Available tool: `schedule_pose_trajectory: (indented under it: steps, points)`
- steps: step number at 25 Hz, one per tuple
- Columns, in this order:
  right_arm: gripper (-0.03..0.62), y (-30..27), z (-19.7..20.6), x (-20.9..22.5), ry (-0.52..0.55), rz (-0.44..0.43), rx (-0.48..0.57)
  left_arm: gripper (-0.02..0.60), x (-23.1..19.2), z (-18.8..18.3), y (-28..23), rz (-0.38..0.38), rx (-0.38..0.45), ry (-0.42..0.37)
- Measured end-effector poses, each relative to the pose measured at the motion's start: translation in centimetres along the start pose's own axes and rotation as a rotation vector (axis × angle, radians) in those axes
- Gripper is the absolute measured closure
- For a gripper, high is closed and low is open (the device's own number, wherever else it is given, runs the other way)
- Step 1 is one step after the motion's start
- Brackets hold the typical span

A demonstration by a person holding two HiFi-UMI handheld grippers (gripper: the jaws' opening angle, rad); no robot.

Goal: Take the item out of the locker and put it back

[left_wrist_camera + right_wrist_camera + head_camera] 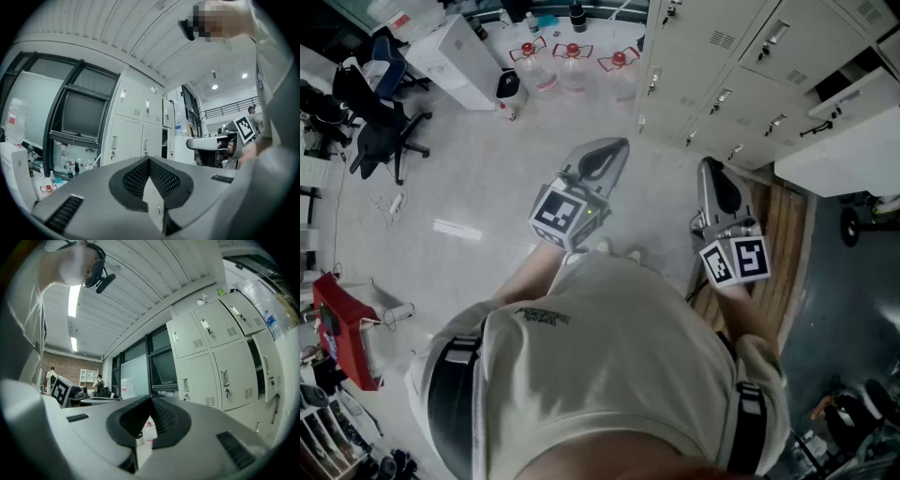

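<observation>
While I hold both tools out level in front of me, my left gripper (149,160) has its jaws pressed together at the tips, with nothing between the dark ribbed pads (136,178). My right gripper (151,399) is closed the same way and is just as empty.

In the head view the two sit in the middle of the frame, well apart, the left one at centre and the right one right of centre. Each has its marker cube (565,217) down by my hand.

The right one is above a strip of wooden flooring (783,234) at the foot of the lockers (750,66), which fill the upper right of the frame. Most of their pale doors are shut. At the right edge one open door (848,141) juts out. I cannot see into that compartment from here, so I cannot tell where the item is.

Farther out on the pale floor (487,169), three clear water jugs (572,64) with red caps stand at top centre. A black office chair (380,127) is at the upper left.
</observation>
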State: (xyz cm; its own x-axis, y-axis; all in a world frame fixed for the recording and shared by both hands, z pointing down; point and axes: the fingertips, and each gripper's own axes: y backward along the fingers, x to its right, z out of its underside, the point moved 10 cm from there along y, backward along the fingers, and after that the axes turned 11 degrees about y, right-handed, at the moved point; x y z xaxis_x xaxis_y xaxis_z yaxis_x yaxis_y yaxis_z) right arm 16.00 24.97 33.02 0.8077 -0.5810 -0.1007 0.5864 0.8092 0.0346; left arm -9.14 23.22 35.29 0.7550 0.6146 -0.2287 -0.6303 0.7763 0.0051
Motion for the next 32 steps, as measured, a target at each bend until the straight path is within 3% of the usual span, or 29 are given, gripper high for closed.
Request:
schedule_pose_trajectory:
  steps: [17, 32]
  points:
    - [0.591, 0.8, 0.8, 1.5, -0.037, 0.015, 0.001, 0.571, 0.9, 1.0, -0.9, -0.005, -0.033, 0.011]
    - [0.591, 1.5, 2.0, 5.4, -0.055, -0.016, 0.023, 0.571, 2.8, 1.2, -3.6, -0.046, 0.0, 0.012]
